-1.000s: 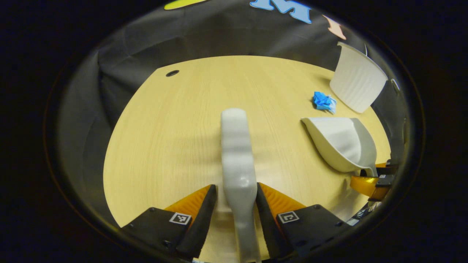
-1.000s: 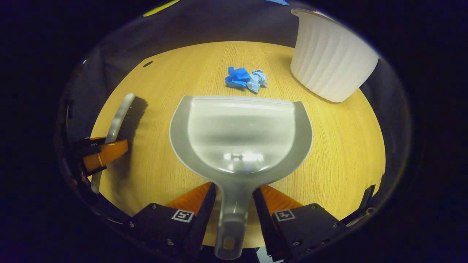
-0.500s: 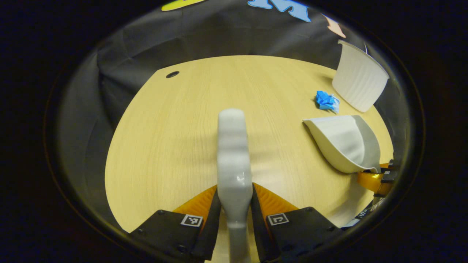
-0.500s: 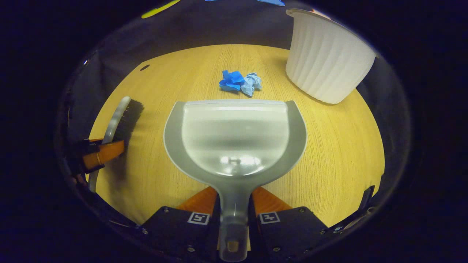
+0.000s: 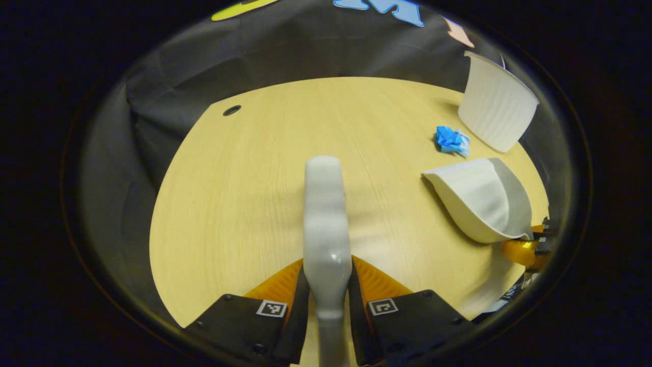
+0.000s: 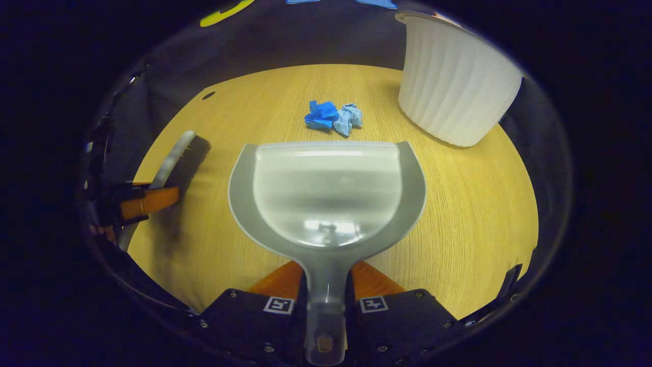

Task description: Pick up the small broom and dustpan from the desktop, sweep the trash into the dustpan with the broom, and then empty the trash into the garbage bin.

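The blue crumpled trash (image 6: 333,116) lies on the wooden bench (image 6: 473,204) toward its far edge, just beyond the front lip of the dustpan (image 6: 328,196) and near the white ribbed garbage bin (image 6: 456,84), which stands at the far right corner. The dustpan's mouth faces the trash, and its handle runs back between the jaws of the right gripper (image 6: 326,300), which are closed tight on it. The small broom (image 5: 326,224) is in the left gripper (image 5: 326,298); these jaws are closed on its pale handle, and the head points toward the far edge. In the right gripper view the dark bristles hang down near the left edge of the bench, well apart from the trash.

I judge that both tools are now picked up and the sweeping is not yet begun. The next move probably calls for carrying the broom across to the far side of the trash, then drawing it toward the dustpan lip, with the lip kept low on the bench so the paper does not slide under.
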Available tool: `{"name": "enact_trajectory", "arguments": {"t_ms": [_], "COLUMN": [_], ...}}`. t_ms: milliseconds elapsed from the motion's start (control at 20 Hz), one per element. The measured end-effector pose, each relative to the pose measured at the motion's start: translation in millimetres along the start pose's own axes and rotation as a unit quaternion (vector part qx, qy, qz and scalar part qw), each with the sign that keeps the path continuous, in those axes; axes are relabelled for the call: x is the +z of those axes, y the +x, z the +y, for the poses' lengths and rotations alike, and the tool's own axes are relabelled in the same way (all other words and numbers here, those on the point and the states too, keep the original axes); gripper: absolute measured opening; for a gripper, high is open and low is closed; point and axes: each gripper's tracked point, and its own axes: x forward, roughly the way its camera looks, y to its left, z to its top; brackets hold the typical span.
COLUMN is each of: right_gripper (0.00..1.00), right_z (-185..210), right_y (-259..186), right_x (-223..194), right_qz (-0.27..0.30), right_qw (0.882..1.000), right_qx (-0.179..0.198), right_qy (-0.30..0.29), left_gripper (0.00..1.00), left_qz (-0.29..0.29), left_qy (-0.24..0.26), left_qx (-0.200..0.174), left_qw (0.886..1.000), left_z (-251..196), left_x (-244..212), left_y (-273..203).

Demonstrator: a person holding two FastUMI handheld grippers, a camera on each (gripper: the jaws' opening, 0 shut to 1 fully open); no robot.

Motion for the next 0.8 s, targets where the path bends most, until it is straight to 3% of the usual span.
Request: {"name": "enact_trajectory", "arguments": {"t_ms": [200,550,800], "right_gripper": [0.32,0.32,0.32], "right_z": [-16.7,-36.4,-57.7], "right_y": [-1.3,-2.6,1.0], "right_x": [-1.3,8.1,12.4], "right_qz": [0.002,0.011,0.02], "right_qw": [1.0,0.999,0.995], "right_qx": [-0.002,0.026,0.036], "right_qy": [-0.021,-0.043,-0.094], "left_gripper": [0.43,0.41,0.45], "left_qz": [0.004,0.004,0.006], "left_qy": [0.004,0.047,0.077], "left_qx": [-0.011,-0.029,-0.05], "left_qw": [1.0,0.998,0.996], "left_z": [-11.5,-41.7,-67.5], "left_x": [17.6,60.5,90.0], "left_y": [5.6,21.3,47.5]}}
